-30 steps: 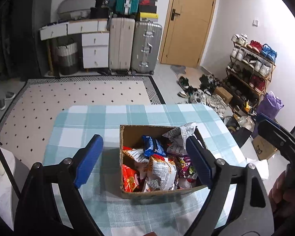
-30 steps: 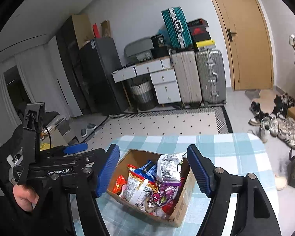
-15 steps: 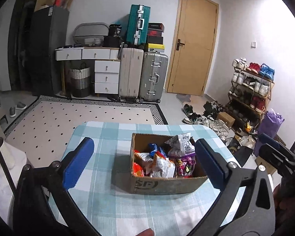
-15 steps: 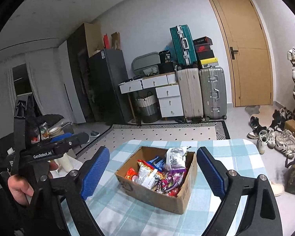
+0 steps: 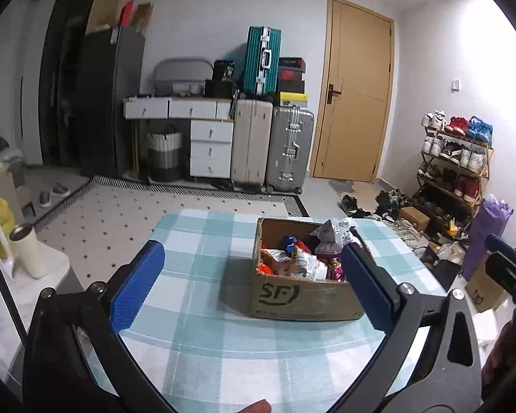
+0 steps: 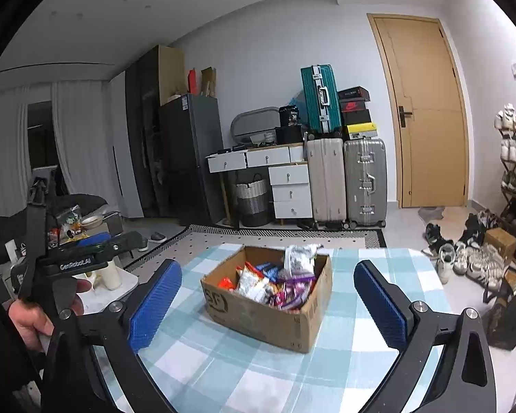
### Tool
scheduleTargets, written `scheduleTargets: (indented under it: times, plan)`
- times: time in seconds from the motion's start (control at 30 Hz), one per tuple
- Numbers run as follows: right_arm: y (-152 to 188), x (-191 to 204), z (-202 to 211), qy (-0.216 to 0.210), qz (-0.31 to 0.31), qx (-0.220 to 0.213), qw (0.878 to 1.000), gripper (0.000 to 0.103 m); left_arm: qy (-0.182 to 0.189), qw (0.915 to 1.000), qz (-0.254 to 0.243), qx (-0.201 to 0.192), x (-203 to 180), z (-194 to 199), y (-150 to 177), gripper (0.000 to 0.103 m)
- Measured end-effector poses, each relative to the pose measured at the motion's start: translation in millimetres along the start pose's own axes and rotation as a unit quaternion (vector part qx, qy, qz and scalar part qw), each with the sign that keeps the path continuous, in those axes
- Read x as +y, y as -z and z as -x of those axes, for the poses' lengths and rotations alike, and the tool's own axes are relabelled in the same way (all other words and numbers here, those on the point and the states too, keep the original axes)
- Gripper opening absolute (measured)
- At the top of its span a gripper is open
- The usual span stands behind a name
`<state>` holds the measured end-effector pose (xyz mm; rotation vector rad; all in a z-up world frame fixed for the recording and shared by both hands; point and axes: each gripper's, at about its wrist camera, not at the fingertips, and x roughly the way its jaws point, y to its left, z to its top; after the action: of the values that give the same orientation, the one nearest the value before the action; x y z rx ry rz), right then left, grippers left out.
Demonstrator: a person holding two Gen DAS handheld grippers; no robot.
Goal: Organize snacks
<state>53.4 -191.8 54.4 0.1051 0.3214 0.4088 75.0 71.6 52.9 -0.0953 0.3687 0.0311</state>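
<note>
Left gripper (image 5: 251, 282) spread wide, blue pads clear of everything, nothing between them but checked tablecloth (image 5: 203, 337). Right gripper (image 6: 268, 304) likewise spread wide, jaws just been opening, nothing pinched, pads apart from the carton. Cardboard box (image 6: 265, 316) sitting on the cloth at twelve o'clock from the right jaws, at one o'clock from the left ones, open-topped, crammed with snack packets (image 6: 275, 282). Beyond, at twelve o'clock, suitcases (image 5: 271, 148) against the wall; at three o'clock, a shoe rack (image 5: 454, 161).
</note>
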Motion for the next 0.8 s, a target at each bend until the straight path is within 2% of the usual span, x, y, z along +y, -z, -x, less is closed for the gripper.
scheduleTargets:
  times: [0.2,0.33,0.53,0.8]
  plan:
    - [29,-3,3,0.021,-0.008,-0.013,1.000,0.102,-0.008,1.0000,-0.001,-0.004,-1,0,32,0.102]
    - [45,-6,0,0.019,-0.015,-0.020,1.000,0.102,-0.011,0.9999,-0.009,-0.002,2,-10,58,0.102]
    - [70,-3,-9,0.045,0.017,-0.025,0.999,0.102,-0.010,0.9997,-0.022,-0.004,8,-34,95,0.102]
    - [101,-5,-24,0.082,0.055,-0.037,0.994,0.102,-0.011,0.9997,-0.019,0.009,12,-54,120,0.102]
